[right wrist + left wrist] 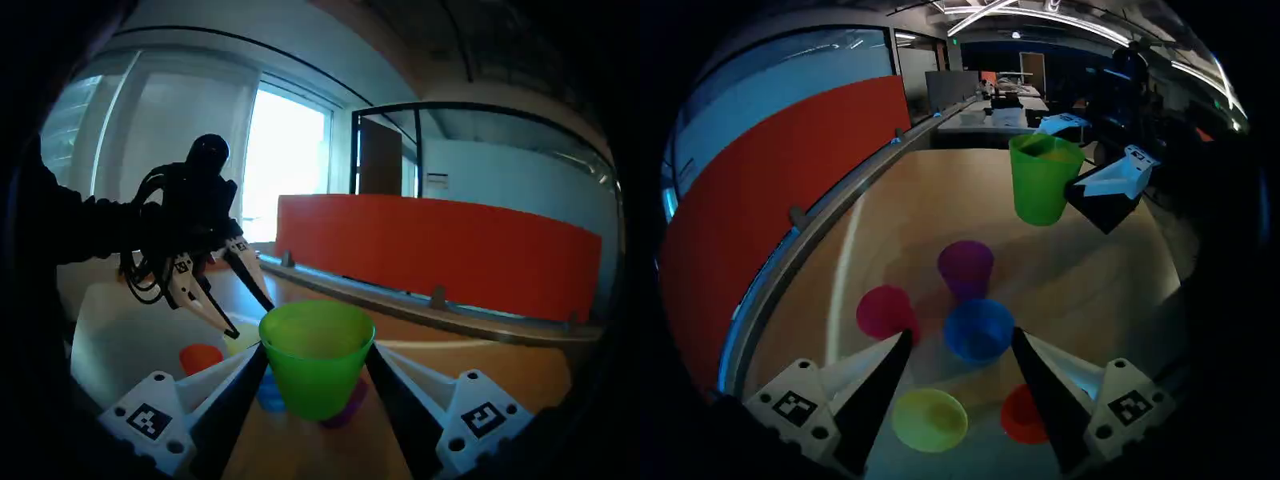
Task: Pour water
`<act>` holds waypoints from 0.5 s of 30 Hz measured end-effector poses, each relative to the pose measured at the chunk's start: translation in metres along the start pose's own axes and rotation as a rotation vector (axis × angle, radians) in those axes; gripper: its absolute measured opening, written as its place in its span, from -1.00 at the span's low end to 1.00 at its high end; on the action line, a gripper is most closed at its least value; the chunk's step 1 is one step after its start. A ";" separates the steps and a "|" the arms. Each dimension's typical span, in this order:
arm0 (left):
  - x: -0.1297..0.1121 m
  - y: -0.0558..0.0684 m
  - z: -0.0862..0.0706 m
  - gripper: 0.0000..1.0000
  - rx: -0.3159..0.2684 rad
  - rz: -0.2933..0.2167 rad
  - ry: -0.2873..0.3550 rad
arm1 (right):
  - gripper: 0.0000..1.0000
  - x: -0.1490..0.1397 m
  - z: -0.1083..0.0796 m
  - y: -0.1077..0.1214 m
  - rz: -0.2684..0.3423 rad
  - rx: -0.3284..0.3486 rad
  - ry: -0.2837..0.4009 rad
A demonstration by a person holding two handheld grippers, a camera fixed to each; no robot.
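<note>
A green cup (1042, 178) hangs upright in the air over the far part of the wooden table (1104, 280), with my right gripper (1060, 160) shut on it. The right gripper view has the same green cup (318, 356) between the right gripper (317, 352) and its fingers; I cannot see inside it. My left gripper (960, 336) stands open above a cluster of cups: blue (978, 330), purple (966, 268), pink (886, 312), yellow (930, 418) and orange (1022, 414). From the right gripper view the left gripper (250, 320) hovers over the yellow cup (240, 340), held by a dark-sleeved arm (88, 224).
An orange partition (784, 192) with a metal rail (816, 232) runs along the table's left edge. Bare tabletop lies between the cup cluster and the green cup. Desks with clutter (1000, 112) stand beyond the far end.
</note>
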State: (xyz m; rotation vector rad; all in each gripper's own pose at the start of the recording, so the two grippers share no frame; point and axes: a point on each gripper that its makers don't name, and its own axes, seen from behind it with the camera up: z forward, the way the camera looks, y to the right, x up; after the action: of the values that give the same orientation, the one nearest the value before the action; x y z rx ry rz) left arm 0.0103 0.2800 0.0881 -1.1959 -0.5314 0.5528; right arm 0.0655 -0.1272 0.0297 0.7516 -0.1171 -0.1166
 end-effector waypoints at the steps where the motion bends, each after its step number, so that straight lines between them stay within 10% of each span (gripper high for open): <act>1: -0.001 0.001 0.003 0.83 -0.004 0.001 -0.007 | 0.79 -0.001 0.000 0.001 0.000 0.000 0.000; 15: -0.019 0.014 0.039 0.83 -0.051 0.008 -0.088 | 0.79 -0.008 -0.002 0.010 0.001 -0.002 -0.009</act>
State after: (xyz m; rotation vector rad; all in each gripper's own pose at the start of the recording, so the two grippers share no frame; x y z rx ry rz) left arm -0.0310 0.2989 0.0839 -1.2263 -0.6191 0.6043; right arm 0.0585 -0.1178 0.0343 0.7489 -0.1256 -0.1191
